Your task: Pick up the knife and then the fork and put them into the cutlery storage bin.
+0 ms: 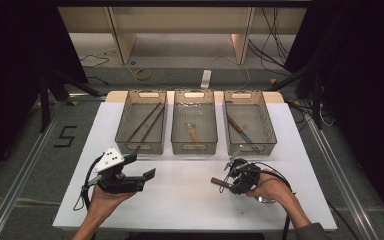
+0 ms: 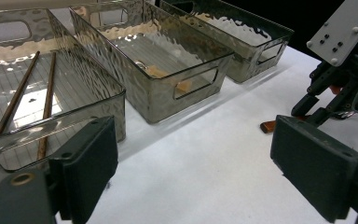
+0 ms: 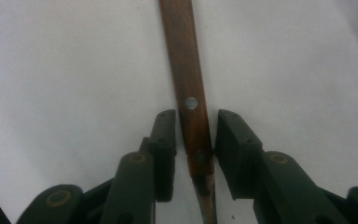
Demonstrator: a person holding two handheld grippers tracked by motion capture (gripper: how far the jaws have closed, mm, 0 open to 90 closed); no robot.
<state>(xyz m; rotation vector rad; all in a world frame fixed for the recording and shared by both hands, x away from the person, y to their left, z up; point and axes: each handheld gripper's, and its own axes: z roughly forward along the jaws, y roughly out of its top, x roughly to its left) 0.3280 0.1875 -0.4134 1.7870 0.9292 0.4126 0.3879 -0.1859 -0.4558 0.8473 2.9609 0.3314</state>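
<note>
I saw three clear bins in a row: the left bin (image 1: 141, 128) held two chopsticks (image 1: 147, 122), the middle bin (image 1: 194, 128) a wooden-handled utensil (image 1: 194, 134), the right bin (image 1: 249, 128) a knife (image 1: 239, 128).

Brown riveted wooden handle (image 3: 189, 88), black tongs (image 3: 196, 140), white table sheet (image 1: 190, 190), smoky translucent rippled bins (image 1: 194, 125)

The knife (image 3: 189, 93) handle runs off the right gripper view's top edge; its blade is hidden between the jaws; whether the pads touch the handle is unclear; the left bin (image 2: 9, 140) is cut off by the left gripper view's edge.
</note>
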